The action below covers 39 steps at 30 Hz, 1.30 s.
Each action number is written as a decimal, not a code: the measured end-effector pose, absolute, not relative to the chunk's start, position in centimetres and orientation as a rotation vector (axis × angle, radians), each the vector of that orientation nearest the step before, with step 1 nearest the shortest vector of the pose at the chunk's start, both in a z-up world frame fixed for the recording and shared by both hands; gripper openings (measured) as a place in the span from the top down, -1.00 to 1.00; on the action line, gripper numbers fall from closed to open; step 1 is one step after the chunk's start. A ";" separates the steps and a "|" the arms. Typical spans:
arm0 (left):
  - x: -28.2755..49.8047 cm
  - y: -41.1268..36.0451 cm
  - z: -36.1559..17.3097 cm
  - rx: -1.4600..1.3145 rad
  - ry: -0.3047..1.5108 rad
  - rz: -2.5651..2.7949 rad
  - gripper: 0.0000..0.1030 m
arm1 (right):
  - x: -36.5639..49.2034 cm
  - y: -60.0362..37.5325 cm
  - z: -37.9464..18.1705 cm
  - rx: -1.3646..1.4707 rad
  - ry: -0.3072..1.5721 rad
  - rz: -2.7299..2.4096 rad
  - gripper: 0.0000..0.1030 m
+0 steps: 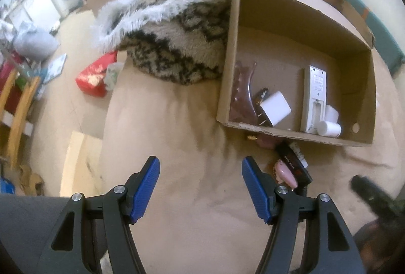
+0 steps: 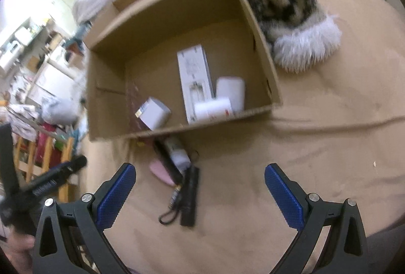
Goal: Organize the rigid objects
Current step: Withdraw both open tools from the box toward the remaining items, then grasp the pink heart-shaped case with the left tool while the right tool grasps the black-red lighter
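Both tools hang spread over the tan bed sheet (image 1: 177,122), the left tool (image 1: 200,188) and the right tool (image 2: 200,195) pinching nothing. In the right wrist view the black flashlight (image 2: 189,195) lies between the blue pads, toward eleven o'clock of their midpoint, beside a pink case (image 2: 162,171). The cardboard box (image 1: 291,133), at one o'clock in the left view, holds a white remote (image 1: 314,94), a white charger (image 1: 274,108) and a white tube (image 1: 329,128).

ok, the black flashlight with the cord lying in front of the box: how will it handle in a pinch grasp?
The black flashlight looks rigid and cylindrical, so it probably rolls on the tan cover if nudged sideways. Its wrist cord looks floppy and may dangle or snag. The right claw stands open wide enough to span it.
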State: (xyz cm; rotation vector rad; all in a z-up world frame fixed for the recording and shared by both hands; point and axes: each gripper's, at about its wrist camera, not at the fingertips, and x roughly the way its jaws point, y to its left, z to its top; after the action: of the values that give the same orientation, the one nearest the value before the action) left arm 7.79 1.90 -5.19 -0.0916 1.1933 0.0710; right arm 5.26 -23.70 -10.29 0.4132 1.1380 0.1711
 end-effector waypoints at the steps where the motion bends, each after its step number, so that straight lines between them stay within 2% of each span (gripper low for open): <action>1: 7.8 2.0 -5.2 -0.100 1.193 0.071 -0.25 | 5.4 -23.5 -10.7 0.420 1.159 0.176 -1.00; 4: 7.9 2.2 -5.2 -0.094 1.193 0.078 -0.25 | 6.2 -22.1 -11.9 0.407 1.216 0.201 -1.00; 8: 8.0 2.5 -5.5 -0.131 1.222 0.077 -0.25 | 7.6 -19.7 -12.9 0.383 1.279 0.271 -0.17; 15: 8.0 2.2 -5.4 -0.148 1.230 0.057 -0.25 | 10.8 -16.5 -15.4 0.358 1.399 0.259 0.11; 20: 8.2 2.6 -5.6 -0.178 1.244 0.057 -0.25 | 11.4 -14.9 -16.3 0.328 1.433 0.281 0.70; 22: 8.2 2.5 -5.7 -0.182 1.250 0.053 -0.25 | 11.5 -14.3 -16.1 0.305 1.427 0.300 0.76; 32: 8.4 1.9 -7.5 -0.152 1.302 0.039 -0.25 | 8.2 -16.7 -13.3 0.272 1.360 0.350 0.77; 39: 9.0 -3.4 -10.4 0.017 1.413 -0.138 -0.25 | 5.6 -20.9 -12.6 0.343 1.326 0.299 0.77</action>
State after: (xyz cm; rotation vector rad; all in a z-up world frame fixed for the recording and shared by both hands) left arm 9.03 -3.36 -10.41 0.0175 1.4129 -0.1379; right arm 5.60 -20.89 -12.61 0.3434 1.3256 0.2993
